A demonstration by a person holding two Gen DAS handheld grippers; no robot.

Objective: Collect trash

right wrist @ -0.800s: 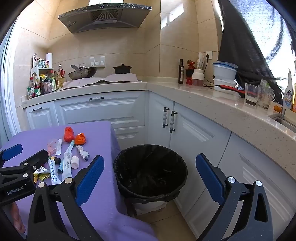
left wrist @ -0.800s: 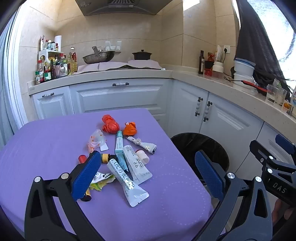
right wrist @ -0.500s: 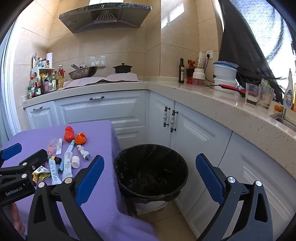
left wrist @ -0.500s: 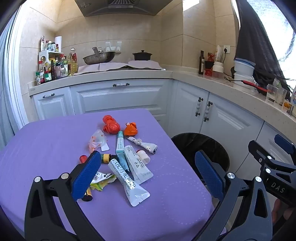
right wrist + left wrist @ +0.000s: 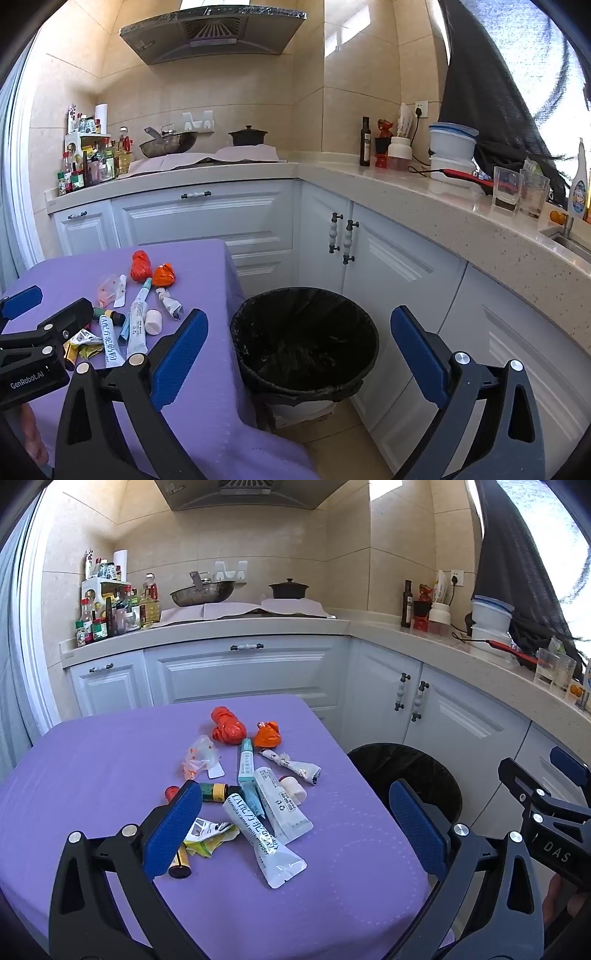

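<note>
Both wide-open, empty: left gripper (image 5: pixel 295 827) over table (image 5: pixel 92 760), right gripper (image 5: pixel 299 350) over bin (image 5: pixel 306 332).

Purple tablecloth (image 5: pixel 92 760), black bin liner (image 5: pixel 306 332), orange wrappers (image 5: pixel 227 729).

On the purple-clothed table (image 5: pixel 110 760) lie two crumpled orange-red plastic wads (image 5: pixel 228 727), three flat squeeze tubes (image 5: pixel 265 843), one clear spotted plastic wrapper (image 5: pixel 197 757), one twisted white paper wrapper (image 5: pixel 295 766), one small white cap-like cylinder (image 5: pixel 293 789), two small dark bottles (image 5: pixel 214 792) and one yellow-green crumpled packet (image 5: pixel 208 840). Beside the table stands one round bin lined with a black bag (image 5: pixel 304 339).
</note>
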